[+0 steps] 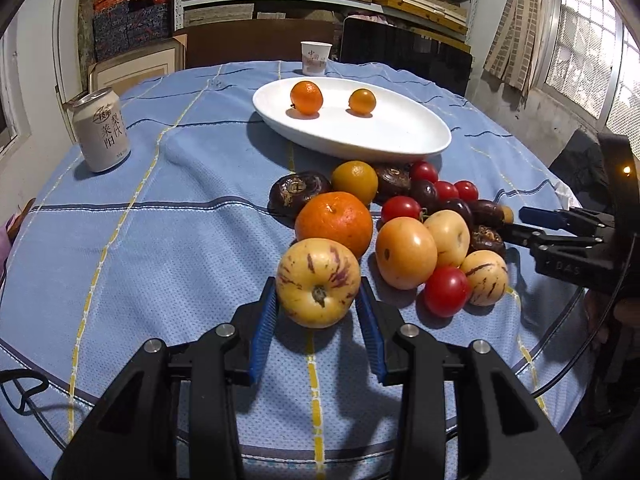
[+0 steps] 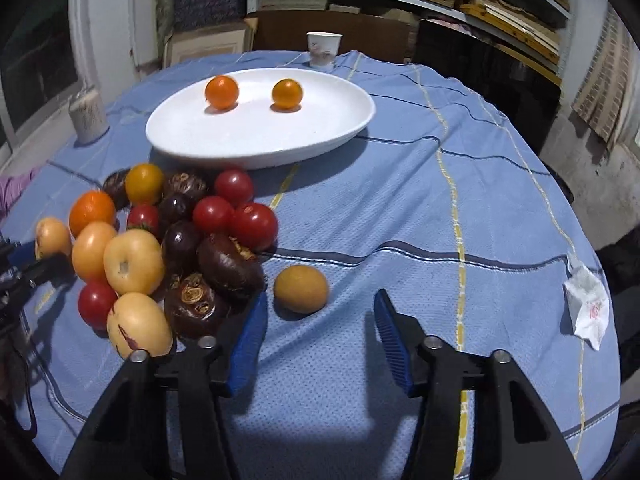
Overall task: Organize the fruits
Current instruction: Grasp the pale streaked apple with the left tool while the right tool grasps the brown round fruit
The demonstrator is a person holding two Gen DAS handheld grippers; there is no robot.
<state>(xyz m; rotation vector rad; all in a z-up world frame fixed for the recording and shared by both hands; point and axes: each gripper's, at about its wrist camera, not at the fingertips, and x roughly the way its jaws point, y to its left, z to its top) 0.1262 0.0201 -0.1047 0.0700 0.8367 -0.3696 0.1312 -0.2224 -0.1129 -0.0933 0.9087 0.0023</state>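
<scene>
Closest to the left wrist camera, the left tool (image 1: 318, 300) grips a yellow pepino melon with purple streaks (image 1: 318, 282), its blue pads pressed to both flanks, near the front edge of the table (image 1: 140, 240). That table wears a blue checked cloth. Toward its left edge stands a pale drink can (image 1: 102, 130). Behind the held melon lies a heap of fruit: a large mandarin (image 1: 334, 222), a smaller yellow-orange citrus (image 1: 355, 181), dark brown water chestnuts (image 1: 296, 192), red cherry tomatoes (image 1: 446, 291) and more pale pepino melons (image 1: 406, 252). Beyond the heap, toward the far edge, a white oval dish (image 1: 400, 136) holds two small oranges (image 1: 306, 97), well apart from each other. A paper cup (image 1: 315, 57) stands at the far edge.

From the right wrist camera, the right tool (image 2: 320, 312) stands fairly wide, touching nothing; a small tan fruit (image 2: 301, 289) lies just ahead between its blue pads, beside the heap's right side. A crumpled white wrapper (image 2: 588, 306) lies near the table's right edge.
</scene>
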